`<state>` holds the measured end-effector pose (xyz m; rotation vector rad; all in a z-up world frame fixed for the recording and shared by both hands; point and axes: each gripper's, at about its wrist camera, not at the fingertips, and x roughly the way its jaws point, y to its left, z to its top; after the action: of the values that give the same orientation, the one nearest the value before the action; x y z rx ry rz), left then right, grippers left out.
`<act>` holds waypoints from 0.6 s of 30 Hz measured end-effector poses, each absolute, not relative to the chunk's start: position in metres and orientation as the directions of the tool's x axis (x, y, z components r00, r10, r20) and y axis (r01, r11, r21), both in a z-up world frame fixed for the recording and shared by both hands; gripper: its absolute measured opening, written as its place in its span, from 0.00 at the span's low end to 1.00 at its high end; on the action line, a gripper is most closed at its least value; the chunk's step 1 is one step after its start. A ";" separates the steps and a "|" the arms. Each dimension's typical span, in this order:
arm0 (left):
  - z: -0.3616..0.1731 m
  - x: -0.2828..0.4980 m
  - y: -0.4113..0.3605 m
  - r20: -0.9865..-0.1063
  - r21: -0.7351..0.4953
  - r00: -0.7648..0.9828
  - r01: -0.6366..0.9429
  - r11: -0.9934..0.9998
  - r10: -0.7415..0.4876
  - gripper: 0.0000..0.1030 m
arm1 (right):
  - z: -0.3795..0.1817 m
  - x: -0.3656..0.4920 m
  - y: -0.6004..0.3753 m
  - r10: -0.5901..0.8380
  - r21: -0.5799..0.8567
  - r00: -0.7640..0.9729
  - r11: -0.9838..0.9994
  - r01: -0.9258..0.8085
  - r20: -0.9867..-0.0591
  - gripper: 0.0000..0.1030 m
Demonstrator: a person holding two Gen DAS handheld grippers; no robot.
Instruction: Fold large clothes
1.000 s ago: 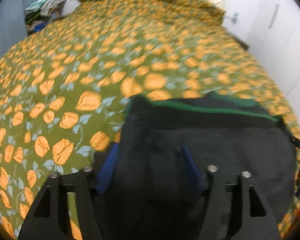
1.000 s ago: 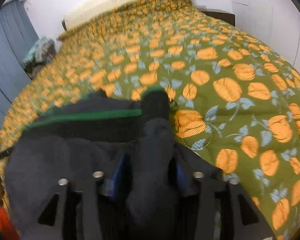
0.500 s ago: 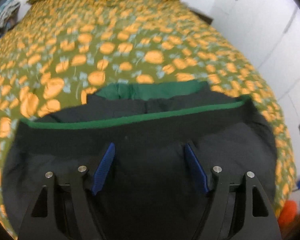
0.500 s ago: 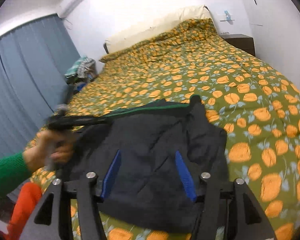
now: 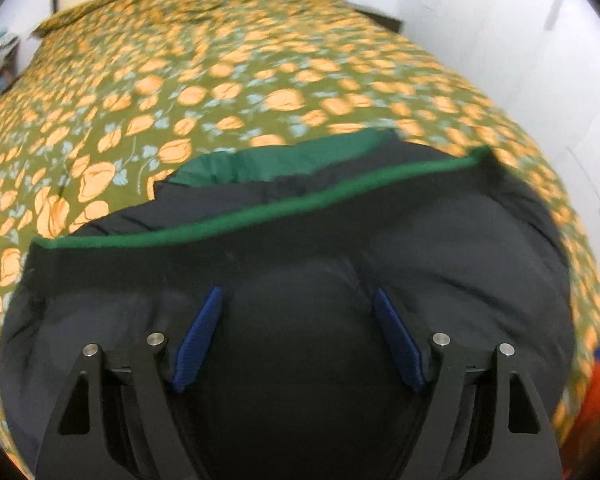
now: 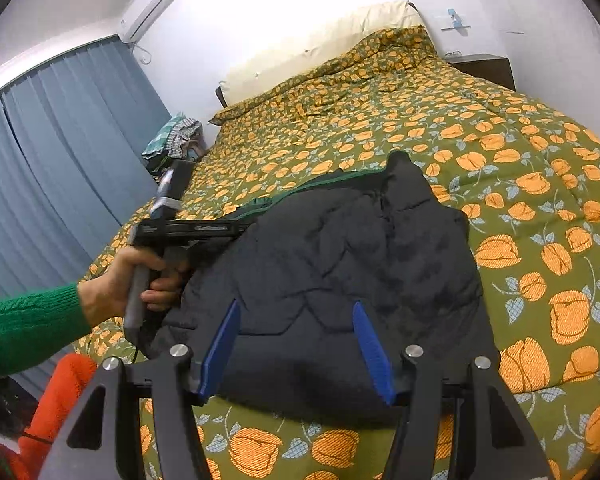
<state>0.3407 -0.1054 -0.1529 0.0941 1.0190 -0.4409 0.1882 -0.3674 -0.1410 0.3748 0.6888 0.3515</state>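
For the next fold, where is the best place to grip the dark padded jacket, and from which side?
Probably the near hem of the jacket, just beyond the open right claw. Come in low from the foot of the bed. That edge lies flat and faces the claw, while the far edge with the green trim is layered and bunched.

Black quilted jacket (image 6: pixel 340 276) (green lining), folded flat on bed's near edge.

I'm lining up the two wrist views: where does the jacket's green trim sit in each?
Left wrist: the green trim runs as a band across the middle, above the open left gripper.
Right wrist: only a thin strip shows at the jacket's far edge, upper centre.
Shared landmark: the floral bedspread.
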 end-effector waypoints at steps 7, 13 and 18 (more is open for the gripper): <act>-0.171 0.307 -0.101 -0.847 -0.091 0.437 0.444 0.891 -0.304 0.78 | -0.143 0.186 -0.366 0.449 0.449 0.713 0.869 -0.207 -0.539 0.58; -0.180 0.308 -0.105 -0.846 -0.071 0.450 0.437 0.897 -0.286 0.79 | -0.148 0.188 -0.365 0.446 0.448 0.706 0.871 -0.201 -0.549 0.58; -0.154 0.271 -0.100 -0.835 -0.063 0.455 0.480 0.875 -0.310 0.76 | -0.145 0.185 -0.371 0.434 0.455 0.724 0.871 -0.185 -0.537 0.58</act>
<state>0.2712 -0.1001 -0.1538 0.1925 0.9848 -0.4908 0.1849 -0.3715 -0.1450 0.3883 0.6815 0.3511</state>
